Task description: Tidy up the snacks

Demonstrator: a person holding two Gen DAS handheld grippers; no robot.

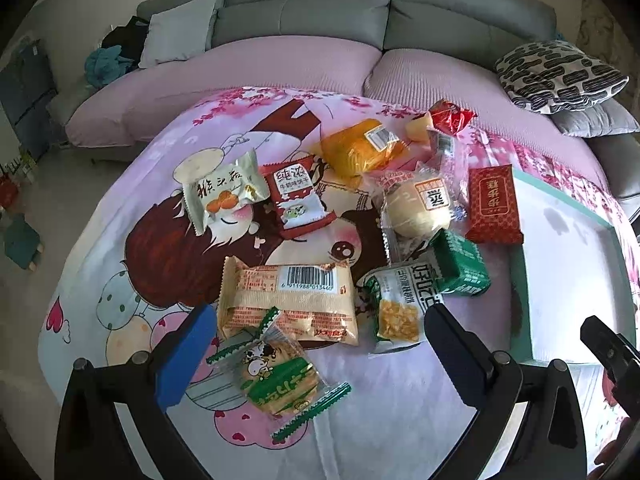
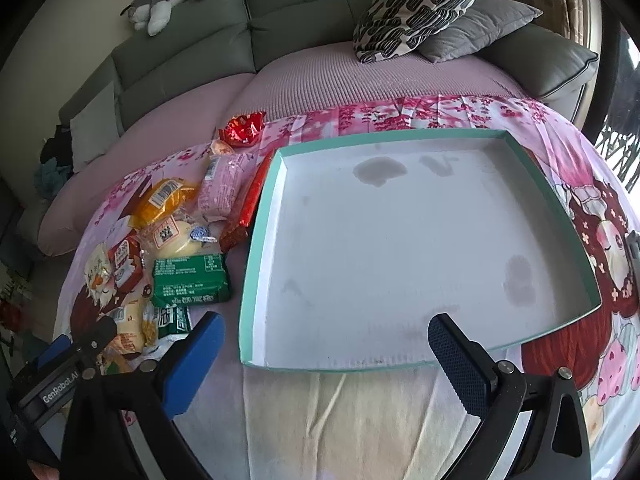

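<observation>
Evidently no snack is yet packed: the shallow white cardboard tray with teal rim (image 2: 262,216) lies bare just ahead of the wide-open, empty right gripper (image 2: 326,350). Directly between the spread jaws of the empty left gripper (image 1: 310,338) the clear, green-edged round biscuit packet (image 1: 280,380) is found, so a descent and closure are called for.

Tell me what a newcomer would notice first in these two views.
First, the heap of wrapped snacks scattered over the pink cartoon-print cloth, in front of the open left gripper. Next, the shallow teal-rimmed tray to their right, holding no snacks, only grey stains, with the open right gripper over its near edge. Behind, a grey sofa carries a black-and-white patterned cushion.
</observation>
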